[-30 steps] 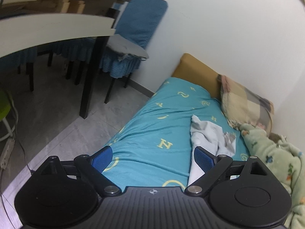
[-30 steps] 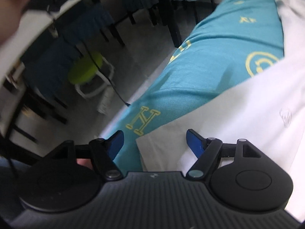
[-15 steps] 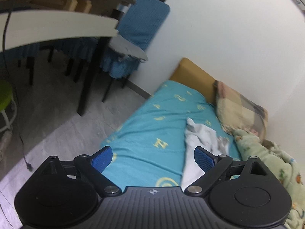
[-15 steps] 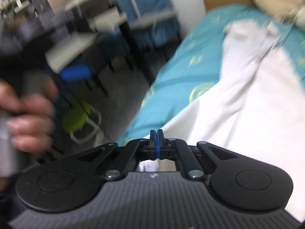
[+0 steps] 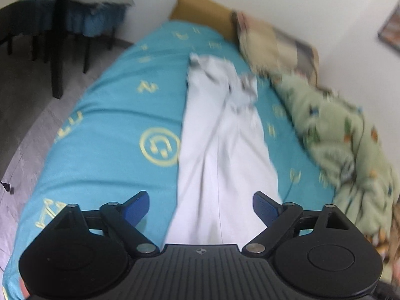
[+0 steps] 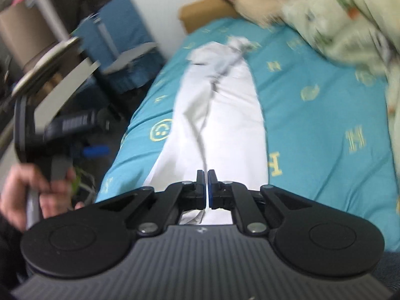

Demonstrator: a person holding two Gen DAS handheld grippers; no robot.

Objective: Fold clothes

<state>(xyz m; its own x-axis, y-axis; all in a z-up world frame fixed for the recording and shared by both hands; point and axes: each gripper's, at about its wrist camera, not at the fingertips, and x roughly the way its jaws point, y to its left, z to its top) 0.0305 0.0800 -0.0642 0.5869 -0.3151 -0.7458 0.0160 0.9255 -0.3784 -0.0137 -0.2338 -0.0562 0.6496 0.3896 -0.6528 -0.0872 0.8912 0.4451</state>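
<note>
A long white garment (image 5: 220, 135) lies stretched lengthwise on the teal bed sheet (image 5: 105, 125); it also shows in the right wrist view (image 6: 220, 110). My right gripper (image 6: 207, 185) is shut on the garment's near end, with cloth pinched between the blue pads. My left gripper (image 5: 201, 206) is open above the near end of the garment, its blue pads (image 5: 136, 207) spread to either side of the cloth. The left gripper and the hand holding it show at the left of the right wrist view (image 6: 52, 135).
A green patterned blanket (image 5: 337, 135) is heaped along the bed's right side, with a checked pillow (image 5: 272, 42) and brown headboard (image 5: 205, 12) at the far end. Blue-covered chairs (image 5: 100, 7) and a dark table leg (image 5: 58, 47) stand left of the bed.
My right gripper closed on the garment's near end and pulled it straight. My left gripper swung from the bed's edge to above the garment and stays open.
</note>
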